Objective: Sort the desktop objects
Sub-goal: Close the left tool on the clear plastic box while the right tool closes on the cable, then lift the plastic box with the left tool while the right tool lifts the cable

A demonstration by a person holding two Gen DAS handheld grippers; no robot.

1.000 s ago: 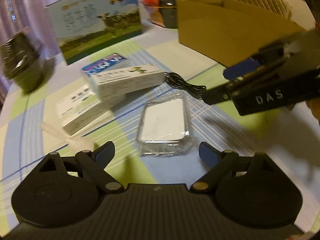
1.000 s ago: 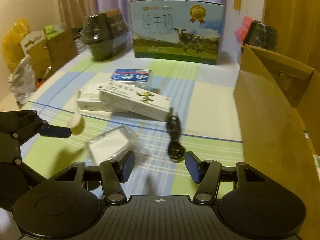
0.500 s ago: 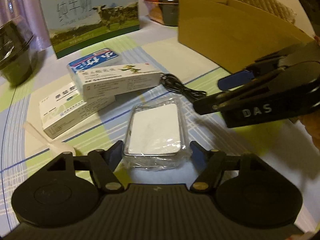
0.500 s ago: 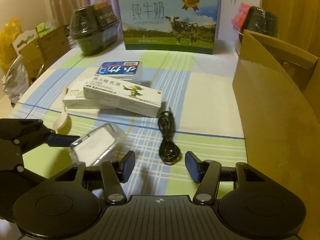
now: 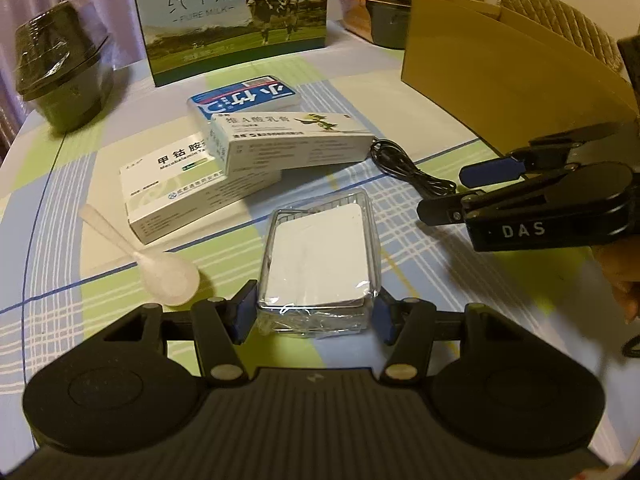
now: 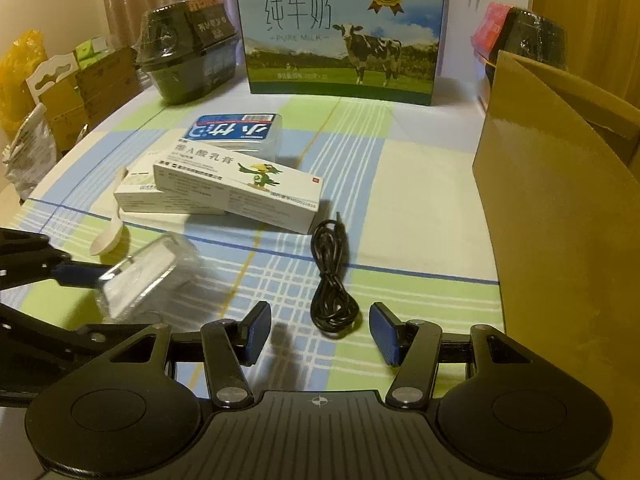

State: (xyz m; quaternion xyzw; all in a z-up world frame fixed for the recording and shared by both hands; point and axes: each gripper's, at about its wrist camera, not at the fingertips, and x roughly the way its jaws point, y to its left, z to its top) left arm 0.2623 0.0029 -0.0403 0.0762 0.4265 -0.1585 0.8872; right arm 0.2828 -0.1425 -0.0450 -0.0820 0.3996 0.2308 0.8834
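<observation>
2 blue pads of my left gripper [image 5: 314,314] sit either side of the near end of the clear plastic case [image 5: 318,258], close against its film-wrapped walls; I cannot tell whether they are pressing yet or only flanking it. The case lies flat on the tablecloth [image 5: 460,340], just beside the white plastic spoon [image 5: 160,270] and in front of the 2 stacked medicine boxes [image 5: 240,156].

I judge it light and rigid, with white contents inside, but the glossy wrap looks slippery and crinkly, so I would clamp the long side walls low down and squarely, not on the loose film at the corners. Thin clear plastic may crack under a hard squeeze.

My right gripper [image 6: 320,330] hangs spread wide and empty just above the cloth, with the end of the coiled black cable [image 6: 332,280] lying between its fingers.

Beyond that, the checked green, blue and white cloth looks smooth, so things may slide when nudged. An open cardboard box [image 6: 560,200] stands to the right, probably the destination. A milk carton [image 6: 344,36] and dark wrapped tubs [image 6: 188,52] line the far edge, before curtains.
</observation>
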